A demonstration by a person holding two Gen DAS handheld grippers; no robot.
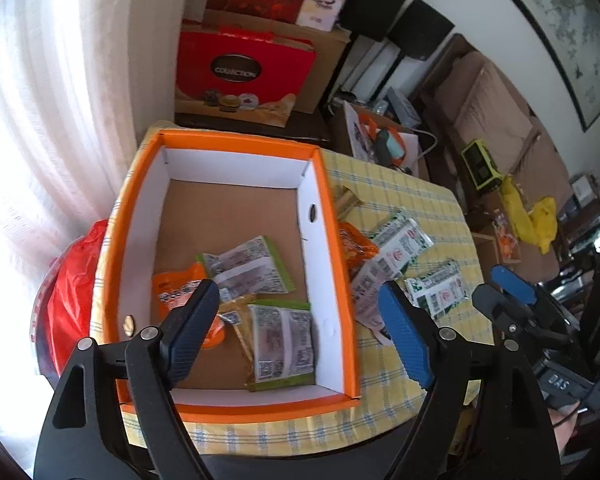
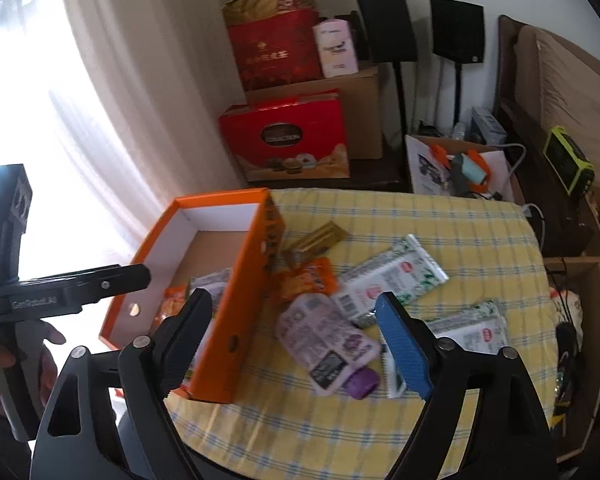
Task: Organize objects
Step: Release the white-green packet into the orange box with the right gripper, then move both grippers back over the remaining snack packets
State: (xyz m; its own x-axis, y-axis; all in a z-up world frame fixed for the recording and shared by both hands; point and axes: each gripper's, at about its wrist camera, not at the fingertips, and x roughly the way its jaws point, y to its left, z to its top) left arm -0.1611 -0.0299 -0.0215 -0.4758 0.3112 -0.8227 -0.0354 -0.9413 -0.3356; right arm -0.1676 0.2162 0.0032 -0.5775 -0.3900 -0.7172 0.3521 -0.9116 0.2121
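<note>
The right tool [image 2: 296, 338] hangs with its jaws spread wide and nothing between them, tipped down over the near side of the bench [image 2: 440, 216]. Just past its fingertips lies the purple pouch [image 2: 328, 342] — soft, glossy, with a stubby violet cap [image 2: 362, 384] pointing toward the near edge, so its long axis runs slantwise from the far left toward the near right, roughly in line with the tool's reach. This hand looks plainly the nearer one for it; a pinch across the flat body, not the cap, seems the likely call.

The left tool [image 1: 300, 316] is also open and empty, held above the orange box [image 1: 332, 216], whose white walls and brown card floor already hold several flat crinkly packets [image 1: 260, 268], green-edged and orange.

Outside the box, against its right wall, an orange sachet [image 2: 304, 280] and a gold-striped packet [image 2: 320, 236] lie loose; farther right sit two long white-and-green wrapped packs [image 2: 392, 276], slick and rectangular. All rest on the yellow checked cloth covering the bench — limp film packaging that may slide or buckle under the pads
</note>
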